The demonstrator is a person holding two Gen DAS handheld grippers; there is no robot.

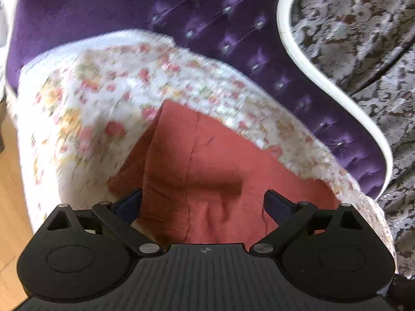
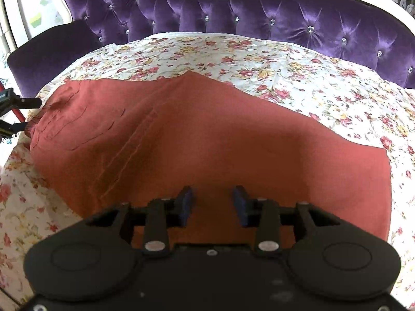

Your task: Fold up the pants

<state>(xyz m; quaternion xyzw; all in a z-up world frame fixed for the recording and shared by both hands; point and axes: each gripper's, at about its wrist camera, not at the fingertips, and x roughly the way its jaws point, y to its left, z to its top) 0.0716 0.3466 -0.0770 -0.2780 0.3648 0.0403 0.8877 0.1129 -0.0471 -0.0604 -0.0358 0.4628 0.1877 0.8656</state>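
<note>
The rust-red pants (image 2: 197, 140) lie spread on a floral bedsheet (image 2: 285, 70), waistband at the left, a seam running down the middle. My right gripper (image 2: 214, 202) is open, low over the near edge of the pants, with nothing between its fingers. My left gripper (image 1: 202, 199) is wide open over the pants (image 1: 207, 160), holding nothing; that view is blurred. The left gripper's fingers also show in the right wrist view (image 2: 23, 114), open at the waistband's left edge.
A purple tufted headboard (image 2: 259, 15) with a white frame (image 1: 311, 64) stands behind the bed. Patterned grey wallpaper (image 1: 363, 26) is beyond it. Wooden floor (image 1: 10, 207) lies at the left of the bed.
</note>
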